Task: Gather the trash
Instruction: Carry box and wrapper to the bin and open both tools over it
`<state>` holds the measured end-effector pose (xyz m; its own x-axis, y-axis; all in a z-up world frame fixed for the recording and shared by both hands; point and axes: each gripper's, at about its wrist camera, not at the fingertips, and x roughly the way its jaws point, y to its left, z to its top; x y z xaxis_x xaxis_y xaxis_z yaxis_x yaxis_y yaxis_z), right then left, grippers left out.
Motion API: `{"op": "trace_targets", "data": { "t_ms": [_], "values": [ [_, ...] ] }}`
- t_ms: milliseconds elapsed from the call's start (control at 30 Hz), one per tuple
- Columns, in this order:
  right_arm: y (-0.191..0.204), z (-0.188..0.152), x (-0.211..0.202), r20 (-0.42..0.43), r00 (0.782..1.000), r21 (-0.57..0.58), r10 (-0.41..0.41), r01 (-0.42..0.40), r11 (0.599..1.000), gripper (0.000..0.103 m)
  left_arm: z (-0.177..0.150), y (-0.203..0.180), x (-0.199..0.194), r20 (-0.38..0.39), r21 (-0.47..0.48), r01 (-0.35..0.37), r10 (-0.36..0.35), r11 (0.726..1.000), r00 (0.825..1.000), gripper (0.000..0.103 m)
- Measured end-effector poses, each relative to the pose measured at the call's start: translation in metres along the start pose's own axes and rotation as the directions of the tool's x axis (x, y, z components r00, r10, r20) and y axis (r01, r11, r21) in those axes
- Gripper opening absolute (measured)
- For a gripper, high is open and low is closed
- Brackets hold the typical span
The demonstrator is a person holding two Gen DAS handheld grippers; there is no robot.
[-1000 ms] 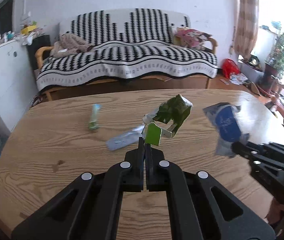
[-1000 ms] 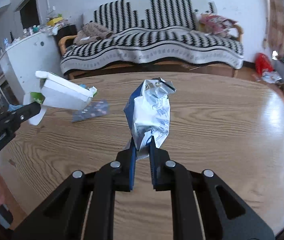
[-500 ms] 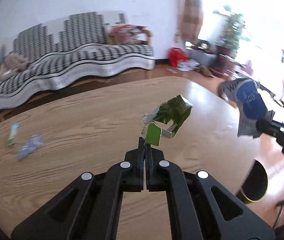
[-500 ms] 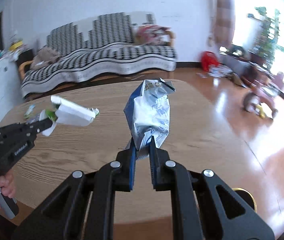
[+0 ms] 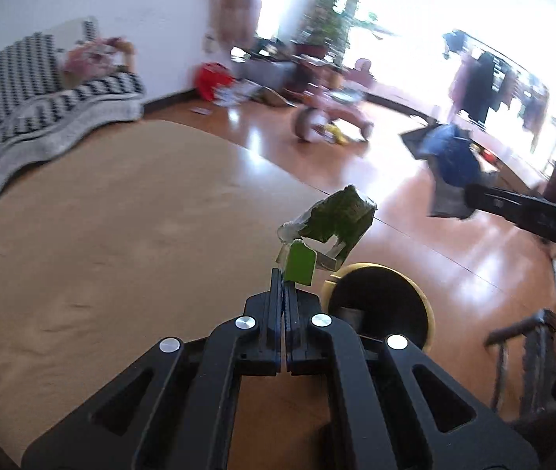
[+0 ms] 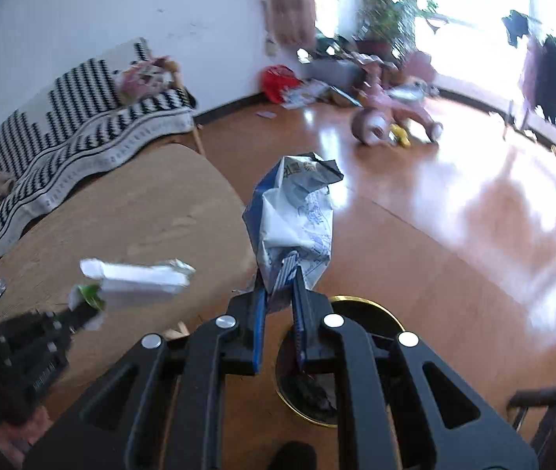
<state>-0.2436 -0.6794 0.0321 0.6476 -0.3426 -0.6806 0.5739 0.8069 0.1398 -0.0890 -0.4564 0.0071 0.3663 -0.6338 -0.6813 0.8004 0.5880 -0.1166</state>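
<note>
Showing only from right wrist: trash [image 6: 313, 393] inside bin [image 6: 372, 307].

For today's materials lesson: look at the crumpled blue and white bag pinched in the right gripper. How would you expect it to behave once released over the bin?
The blue and white bag is creased thin film, so probably light and floppy. It stands up from the right gripper, suggesting some stiffness. Released, it may flutter past the bin.

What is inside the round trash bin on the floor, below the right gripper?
Inside the trash bin, some dark crumpled trash lies at the bottom. The right gripper, shut on the blue-white bag, covers much of the opening, so the rest is hidden.
</note>
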Motion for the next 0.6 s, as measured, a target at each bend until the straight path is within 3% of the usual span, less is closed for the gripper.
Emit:
{"op": "trace_targets", "data": {
  "t_ms": [200,400,600],
  "values": [
    [-0.040,-0.013,0.017,-0.108,0.993,0.063,-0.041,0.048,0.997,0.013,-0.008,-0.060,0.055,-0.098,-0.024,0.092,-0.094,0.995,0.991,0.000],
    [-0.067,-0.019,0.024,-0.151,0.988,0.114,-0.011,0.028,0.993,0.013,-0.011,-0.089,0.090,-0.159,-0.023,0.094,-0.097,0.995,0.982,0.000],
    [-0.067,-0.015,0.024,-0.160,0.987,0.132,0.001,0.020,0.991,0.013,-0.004,-0.098,0.102,-0.179,-0.008,0.088,-0.088,0.996,0.980,0.000]
  ]
}}
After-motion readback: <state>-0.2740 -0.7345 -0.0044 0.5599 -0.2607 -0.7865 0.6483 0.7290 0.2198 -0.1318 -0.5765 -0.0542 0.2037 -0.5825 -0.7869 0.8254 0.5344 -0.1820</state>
